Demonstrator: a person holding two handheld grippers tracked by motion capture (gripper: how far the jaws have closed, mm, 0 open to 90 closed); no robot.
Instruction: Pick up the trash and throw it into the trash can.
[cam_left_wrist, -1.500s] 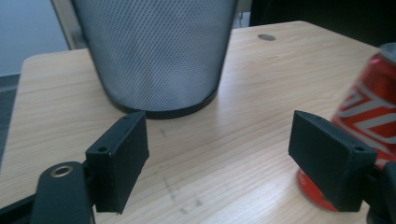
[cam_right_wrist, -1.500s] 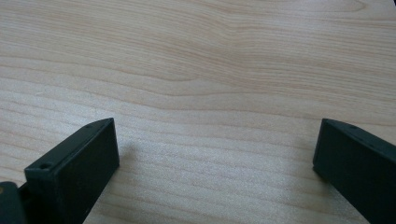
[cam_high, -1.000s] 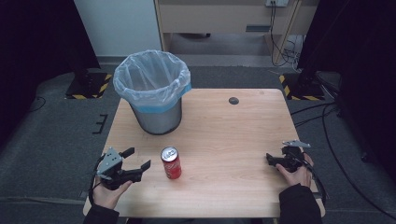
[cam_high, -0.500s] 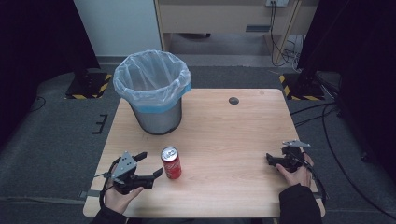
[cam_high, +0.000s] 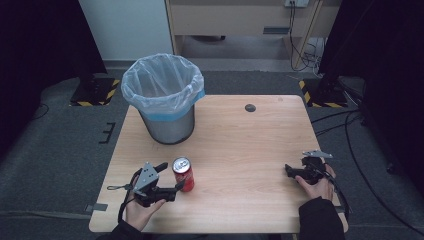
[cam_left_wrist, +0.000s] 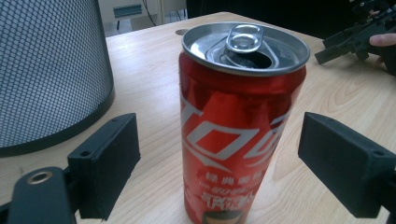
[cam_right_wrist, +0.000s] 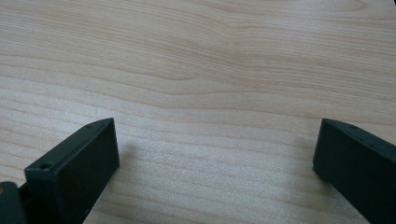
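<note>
A red soda can (cam_high: 183, 173) stands upright on the wooden table (cam_high: 250, 145), its tab lifted and its mouth open. My left gripper (cam_high: 172, 176) is level with it at the can's left. In the left gripper view the can (cam_left_wrist: 238, 126) stands between the two black jaws of the left gripper (cam_left_wrist: 219, 140), with a gap on each side. Those jaws have just been opening, and the pads do not touch the can. My right gripper (cam_high: 291, 171) rests low at the table's right side, open over bare wood, as the right gripper view (cam_right_wrist: 215, 140) also shows it.
A mesh waste bin (cam_high: 162, 95) lined with a clear bag stands at the table's back left, just behind the can; its wall (cam_left_wrist: 51, 70) is close on the left. A small dark disc (cam_high: 250, 107) lies at the back. The right gripper (cam_left_wrist: 350, 39) shows far off.
My left gripper has moved right along the front edge up to the can, and its jaws now stand on either side of it. The right gripper has not moved.
</note>
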